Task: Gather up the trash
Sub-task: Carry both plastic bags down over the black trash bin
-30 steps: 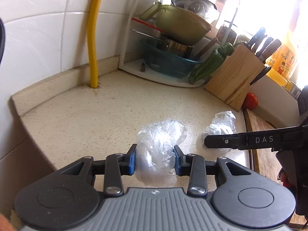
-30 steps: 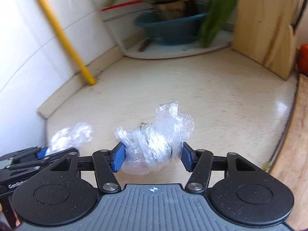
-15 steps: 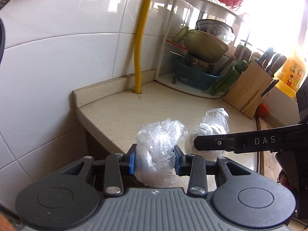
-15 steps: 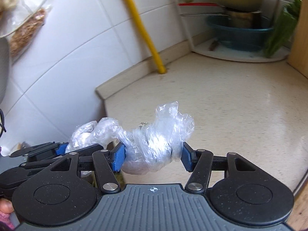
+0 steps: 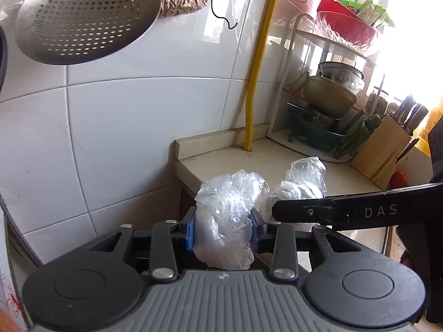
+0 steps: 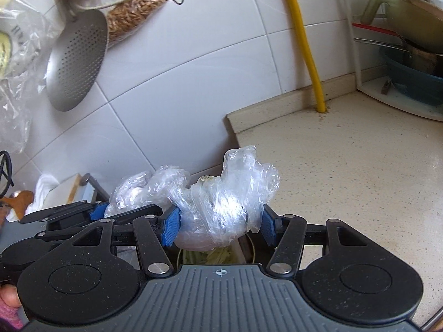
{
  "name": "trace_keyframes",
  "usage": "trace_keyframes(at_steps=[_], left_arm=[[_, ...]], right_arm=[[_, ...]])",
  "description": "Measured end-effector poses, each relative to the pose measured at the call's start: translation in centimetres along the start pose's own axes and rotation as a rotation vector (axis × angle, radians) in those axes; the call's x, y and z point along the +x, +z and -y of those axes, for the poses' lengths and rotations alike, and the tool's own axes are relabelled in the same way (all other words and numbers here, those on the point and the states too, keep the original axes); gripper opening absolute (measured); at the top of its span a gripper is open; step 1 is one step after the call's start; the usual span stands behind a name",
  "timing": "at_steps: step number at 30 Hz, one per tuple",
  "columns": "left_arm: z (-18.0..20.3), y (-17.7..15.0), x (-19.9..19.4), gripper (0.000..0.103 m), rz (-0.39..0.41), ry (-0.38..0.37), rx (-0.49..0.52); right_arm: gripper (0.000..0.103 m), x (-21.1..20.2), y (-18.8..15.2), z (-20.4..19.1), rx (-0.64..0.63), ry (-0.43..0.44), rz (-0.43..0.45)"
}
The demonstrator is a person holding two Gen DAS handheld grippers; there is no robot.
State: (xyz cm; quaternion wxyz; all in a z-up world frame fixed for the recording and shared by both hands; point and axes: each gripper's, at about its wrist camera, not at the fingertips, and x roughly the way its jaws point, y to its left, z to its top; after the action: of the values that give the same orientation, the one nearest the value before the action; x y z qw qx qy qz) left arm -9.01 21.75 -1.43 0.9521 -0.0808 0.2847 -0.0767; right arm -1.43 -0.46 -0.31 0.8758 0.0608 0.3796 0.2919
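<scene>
Now each gripper, left gripper (image 5: pixel 223 228) and right gripper (image 6: pixel 219 225), clamps its own plastic wad (image 5: pixel 227 215) (image 6: pixel 221 207) beyond the worktop's (image 6: pixel 346 171) end edge, seemingly for binning.

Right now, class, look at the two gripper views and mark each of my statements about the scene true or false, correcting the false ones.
1. Each gripper clamps a wad of clear plastic. True: left gripper, right gripper.
2. The pipe running up the tiled wall is red. False: it is yellow.
3. A perforated skimmer hangs on the wall. True.
4. The knife block lies flat and empty. False: it stands on the counter, holding knives.
</scene>
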Motion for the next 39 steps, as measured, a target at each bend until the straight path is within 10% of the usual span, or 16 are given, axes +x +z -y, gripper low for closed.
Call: trace_keyframes(at_steps=[25,39], left_arm=[[-3.0,-2.1,-4.6,0.034,0.070,0.098,-0.083],[-9.3,-7.9,8.2,0.034,-0.181,0.296,-0.341]], right_arm=[[0.065,-0.4,-1.3,-6.5,-0.137,0.064,-0.011],[0.065,13.0,-3.7,-2.7,-0.054,0.015,-0.241]])
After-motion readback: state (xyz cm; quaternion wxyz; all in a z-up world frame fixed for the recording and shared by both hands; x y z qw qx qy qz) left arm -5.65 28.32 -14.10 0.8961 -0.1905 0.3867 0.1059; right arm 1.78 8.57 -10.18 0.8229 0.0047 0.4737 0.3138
